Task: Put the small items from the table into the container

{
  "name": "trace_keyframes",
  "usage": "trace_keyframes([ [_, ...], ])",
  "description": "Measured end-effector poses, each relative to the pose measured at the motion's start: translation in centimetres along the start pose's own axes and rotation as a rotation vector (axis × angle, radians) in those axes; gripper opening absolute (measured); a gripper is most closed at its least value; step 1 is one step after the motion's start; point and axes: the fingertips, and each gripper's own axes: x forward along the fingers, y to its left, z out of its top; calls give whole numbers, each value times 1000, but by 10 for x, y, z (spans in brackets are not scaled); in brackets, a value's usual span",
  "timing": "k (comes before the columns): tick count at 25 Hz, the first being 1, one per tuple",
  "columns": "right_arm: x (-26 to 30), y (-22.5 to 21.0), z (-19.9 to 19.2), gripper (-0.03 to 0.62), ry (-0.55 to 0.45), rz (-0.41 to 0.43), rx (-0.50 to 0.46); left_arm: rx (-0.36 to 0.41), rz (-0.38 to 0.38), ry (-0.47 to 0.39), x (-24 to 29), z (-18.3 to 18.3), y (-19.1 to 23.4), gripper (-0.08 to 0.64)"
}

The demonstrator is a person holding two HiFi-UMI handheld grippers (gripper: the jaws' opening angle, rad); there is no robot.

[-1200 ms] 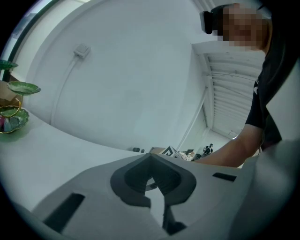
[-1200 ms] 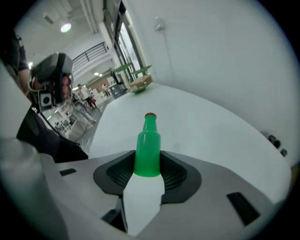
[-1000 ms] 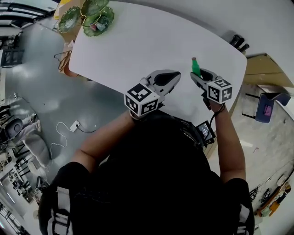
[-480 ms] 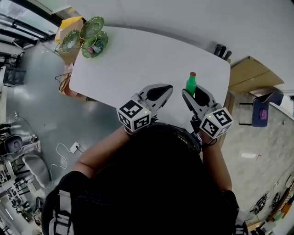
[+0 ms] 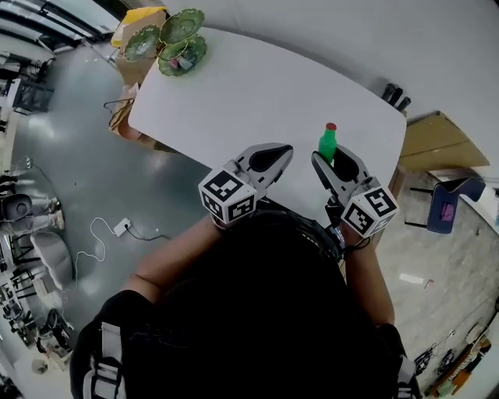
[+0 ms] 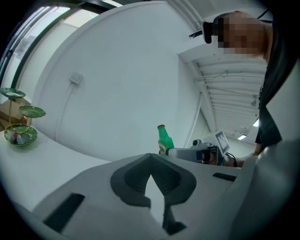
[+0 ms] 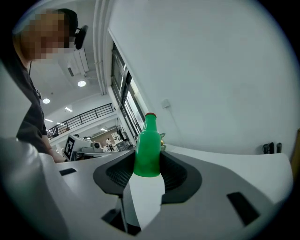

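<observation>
Pinching green bottle (image 7: 147,140): right gripper (image 7: 146,163), seen close.

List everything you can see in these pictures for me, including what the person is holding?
table: one, white, centre of the head view.
green bottle: one, green with a red cap, upright between the right claw's jaws.
dish stand: one, three green dishes on tiers, at the table's far left corner; small items lie in the lowest dish.
yellow box: one, yellow, just beyond the stand.
dark objects: two, black, by the table's far right corner.
chair: one, blue, on the floor at right.
plug and cable: one, white, on the floor at left.
left claw: one, grey, jaws together, nothing in it.
right claw: one, grey, closed on the bottle.
</observation>
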Motion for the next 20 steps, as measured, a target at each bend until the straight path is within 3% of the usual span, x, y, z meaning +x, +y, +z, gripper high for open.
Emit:
trace_keyframes([
  [10,94,91,-23,170,114,212,-79,-22,188,-122,-110,14,56,5],
  [20,214,256,-71,172,186,383,-134,-27,354,-214,-299,24,125,5],
])
